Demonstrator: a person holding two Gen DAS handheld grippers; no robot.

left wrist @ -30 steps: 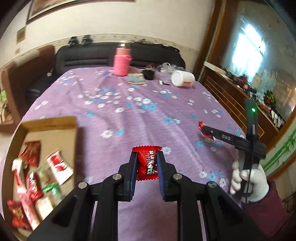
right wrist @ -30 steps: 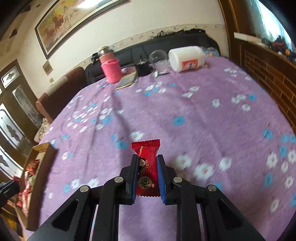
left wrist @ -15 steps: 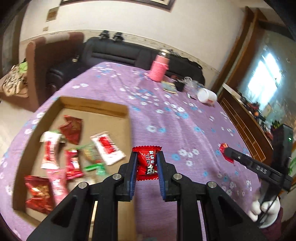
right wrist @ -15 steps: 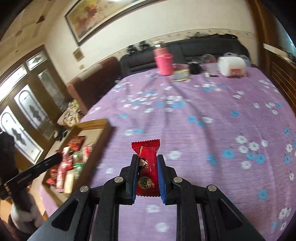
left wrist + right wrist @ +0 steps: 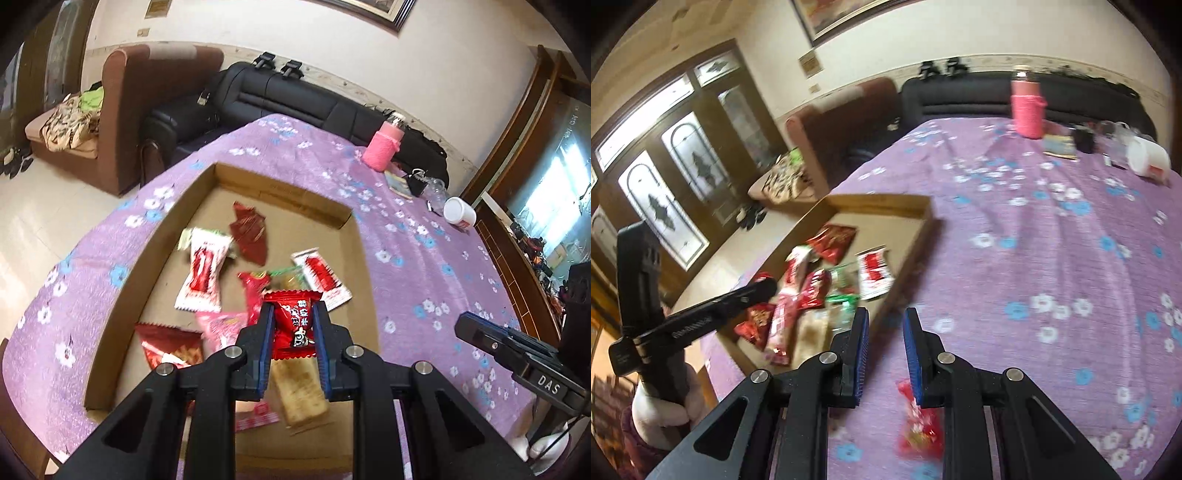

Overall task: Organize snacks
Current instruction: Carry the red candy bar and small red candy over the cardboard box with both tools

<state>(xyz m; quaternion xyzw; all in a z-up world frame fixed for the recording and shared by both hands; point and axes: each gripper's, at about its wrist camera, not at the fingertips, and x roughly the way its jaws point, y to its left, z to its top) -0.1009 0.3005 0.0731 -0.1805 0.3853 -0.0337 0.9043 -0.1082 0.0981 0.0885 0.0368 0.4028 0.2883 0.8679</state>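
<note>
My left gripper [image 5: 293,306] is shut on a red wrapped candy [image 5: 293,328] and hangs over the cardboard tray [image 5: 280,188], which holds several snack packets. My right gripper [image 5: 884,314] stands just right of the tray [image 5: 879,201], its jaws narrow with only tablecloth showing between the pads. A second red candy [image 5: 918,421] appears blurred below those pads, over the purple cloth; I cannot tell if it is falling or lying there. In each wrist view the other gripper also shows from the side: the right gripper [image 5: 469,326] and the left gripper [image 5: 768,286].
A purple flowered cloth [image 5: 406,258] covers the table. At its far end stand a pink bottle [image 5: 382,147], a small book, a black cup and a white jar [image 5: 458,214] on its side. Sofas sit behind the table. A gloved hand [image 5: 661,406] holds the left gripper.
Both grippers swung left toward the tray; the left now hangs over it with its candy. The red candy that sat between the right pads has dropped out below them.
</note>
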